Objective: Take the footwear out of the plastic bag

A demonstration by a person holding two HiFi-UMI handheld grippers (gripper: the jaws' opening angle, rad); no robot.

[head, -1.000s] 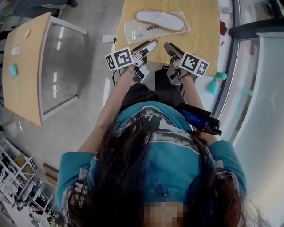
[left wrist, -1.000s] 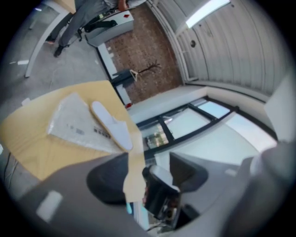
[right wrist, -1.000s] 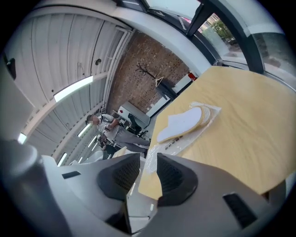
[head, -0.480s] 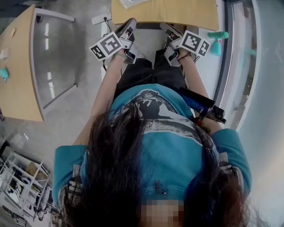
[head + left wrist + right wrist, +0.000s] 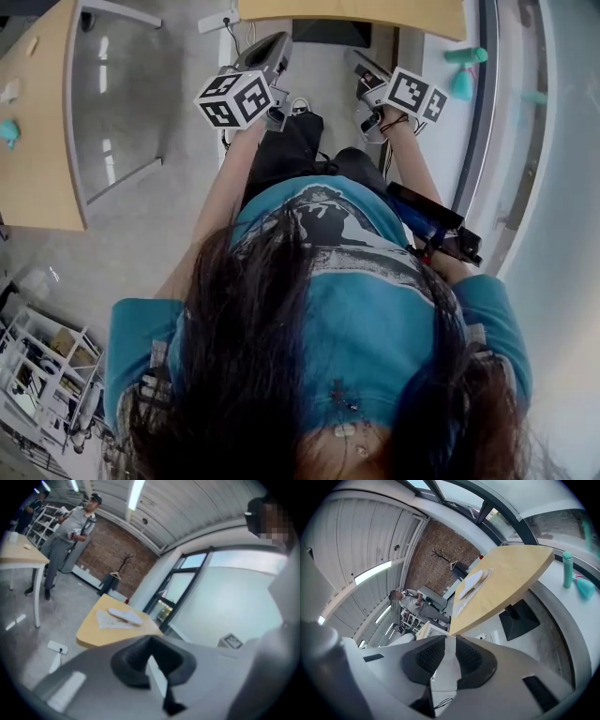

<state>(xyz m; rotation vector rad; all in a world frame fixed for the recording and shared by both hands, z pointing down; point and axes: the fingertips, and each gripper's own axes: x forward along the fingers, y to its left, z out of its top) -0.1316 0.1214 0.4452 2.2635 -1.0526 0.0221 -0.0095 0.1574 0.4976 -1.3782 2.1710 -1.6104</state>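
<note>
The footwear, a flat white sole (image 5: 125, 616), lies on a clear plastic bag (image 5: 107, 620) on the far yellow table (image 5: 93, 632). The right gripper view shows the same sole (image 5: 472, 581) on that bag (image 5: 464, 594), also far off. My left gripper (image 5: 150, 644) is shut with nothing in it and hangs well short of the table. Nothing sits between the pads of my right gripper (image 5: 450, 641), whose jaws have just been closing and still stand narrowly open. In the head view both grippers, left (image 5: 270, 45) and right (image 5: 356, 60), hang over the floor in front of the person's legs.
Only the table's near edge (image 5: 352, 9) and its dark base (image 5: 328, 33) show in the head view. A second table (image 5: 42, 141) stands at the left. A power strip (image 5: 217, 21) lies on the floor. Teal bottles (image 5: 464, 56) stand on the window ledge. A person (image 5: 70, 531) stands far off.
Both grippers have drawn back from the table towards the person. The sole and bag have slid out of the top of the head view. The left gripper's marker cube has rolled.
</note>
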